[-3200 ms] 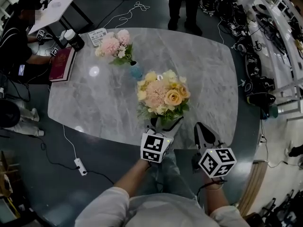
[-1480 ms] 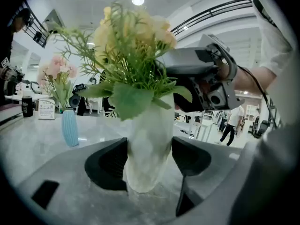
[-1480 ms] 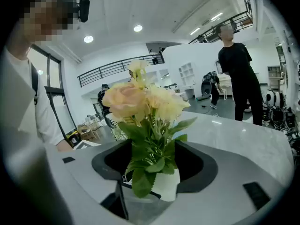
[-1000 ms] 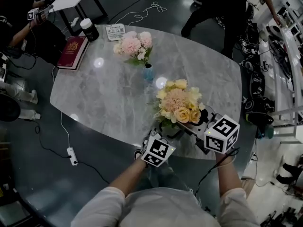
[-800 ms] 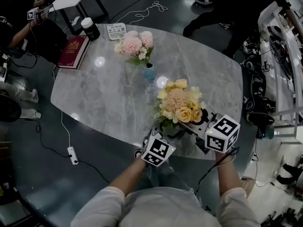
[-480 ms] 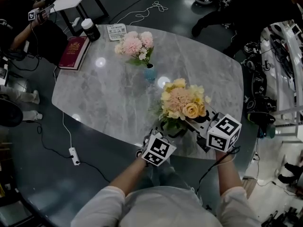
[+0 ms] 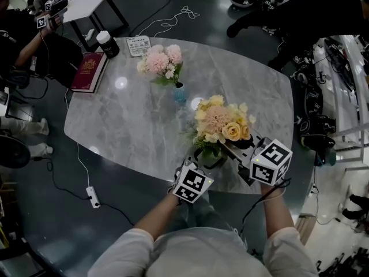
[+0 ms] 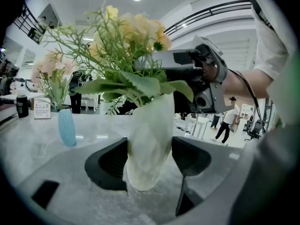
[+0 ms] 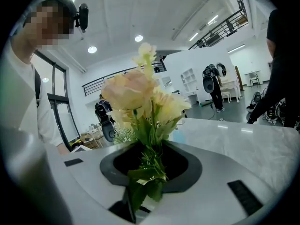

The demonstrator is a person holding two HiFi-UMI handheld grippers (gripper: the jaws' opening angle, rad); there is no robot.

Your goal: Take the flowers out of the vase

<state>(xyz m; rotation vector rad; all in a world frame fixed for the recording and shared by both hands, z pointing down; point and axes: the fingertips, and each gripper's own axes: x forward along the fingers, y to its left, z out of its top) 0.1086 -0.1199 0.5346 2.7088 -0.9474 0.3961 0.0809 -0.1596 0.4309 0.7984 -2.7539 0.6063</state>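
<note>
Just closing, the right claw (image 9: 150,168) pinches the light, springy peach-and-yellow flowers (image 7: 222,123) low at their stems (firmest hold); left claw (image 8: 149,162) clamps the pale frosted vase (image 8: 147,135).

Operator wears a white short-sleeved shirt (image 7: 199,257), with left sleeve (image 7: 124,254) and right sleeve (image 7: 286,259) plain and unmarked. A small black camera (image 9: 83,16) is mounted at the head. Left gripper (image 8: 150,159) has a light grey shell, black jaw pads and black rectangular insets. Right gripper (image 9: 150,165) has the same finish. Each carries a white cube with black square markers: left cube (image 7: 191,184), right cube (image 7: 271,161). A thin black cable (image 8: 247,97) runs along the right forearm.
</note>
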